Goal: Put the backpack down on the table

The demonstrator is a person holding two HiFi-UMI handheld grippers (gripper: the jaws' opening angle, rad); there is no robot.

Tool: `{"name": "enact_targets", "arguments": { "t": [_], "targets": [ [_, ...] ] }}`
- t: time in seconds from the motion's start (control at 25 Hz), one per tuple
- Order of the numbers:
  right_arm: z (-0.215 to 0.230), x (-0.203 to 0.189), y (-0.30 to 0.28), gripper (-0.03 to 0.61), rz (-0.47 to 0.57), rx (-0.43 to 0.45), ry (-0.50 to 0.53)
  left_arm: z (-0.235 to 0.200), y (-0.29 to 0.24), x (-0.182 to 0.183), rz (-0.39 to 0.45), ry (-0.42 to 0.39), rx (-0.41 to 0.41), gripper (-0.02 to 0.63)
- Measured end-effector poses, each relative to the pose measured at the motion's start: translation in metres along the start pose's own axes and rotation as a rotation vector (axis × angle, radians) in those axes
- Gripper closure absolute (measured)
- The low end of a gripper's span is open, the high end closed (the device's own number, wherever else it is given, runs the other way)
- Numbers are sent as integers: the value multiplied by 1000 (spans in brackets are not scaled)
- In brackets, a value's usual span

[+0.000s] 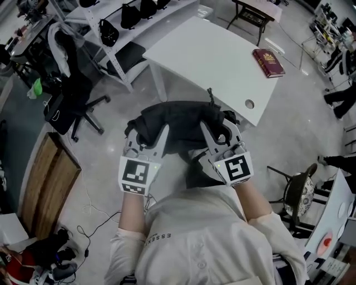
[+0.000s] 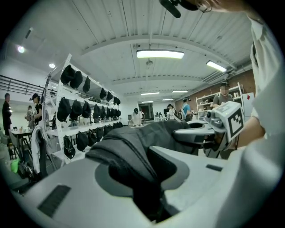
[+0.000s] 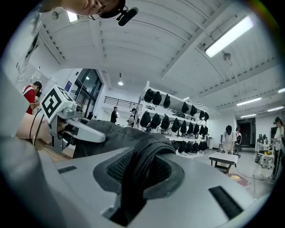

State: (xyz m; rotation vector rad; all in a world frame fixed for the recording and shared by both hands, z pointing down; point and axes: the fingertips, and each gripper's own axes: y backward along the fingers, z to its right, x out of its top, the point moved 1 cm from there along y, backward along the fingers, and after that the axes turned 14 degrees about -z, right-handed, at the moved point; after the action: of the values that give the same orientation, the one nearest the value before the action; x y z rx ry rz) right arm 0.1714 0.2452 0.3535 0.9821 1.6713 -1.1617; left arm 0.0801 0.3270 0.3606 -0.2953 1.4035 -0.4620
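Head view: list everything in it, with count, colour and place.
backpack: one, black, held between both grippers at the white table's near edge
table: one, white, ahead of the person
book: one, dark red, on the table's far right corner
shelf: one, white, upper left
bags: several, black, on the shelf
office chair: one, black, left, a white garment draped over it
wooden board: one, brown, lower left
stool: one, dark frame with a patterned seat, right
side table: one, dark, beyond the white table
left gripper: one, white, shut on the backpack
right gripper: one, white, shut on the backpack
shirt: one, white, bottom centre
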Motion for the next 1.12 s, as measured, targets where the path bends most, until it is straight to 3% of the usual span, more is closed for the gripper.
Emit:
{"name": "enact_targets", "arguments": {
  "t": [0.52, 0.76, 1.12],
  "targets": [
    [184, 33, -119, 492, 62, 36, 30, -71, -166, 118, 42, -9, 50, 505],
    [240, 38, -143, 492, 62, 12, 13, -82, -222, 151, 57, -26, 9, 505],
    [312, 31, -178, 492, 43, -102, -36, -102, -303, 194, 84, -120, -90, 505]
  ]
}}
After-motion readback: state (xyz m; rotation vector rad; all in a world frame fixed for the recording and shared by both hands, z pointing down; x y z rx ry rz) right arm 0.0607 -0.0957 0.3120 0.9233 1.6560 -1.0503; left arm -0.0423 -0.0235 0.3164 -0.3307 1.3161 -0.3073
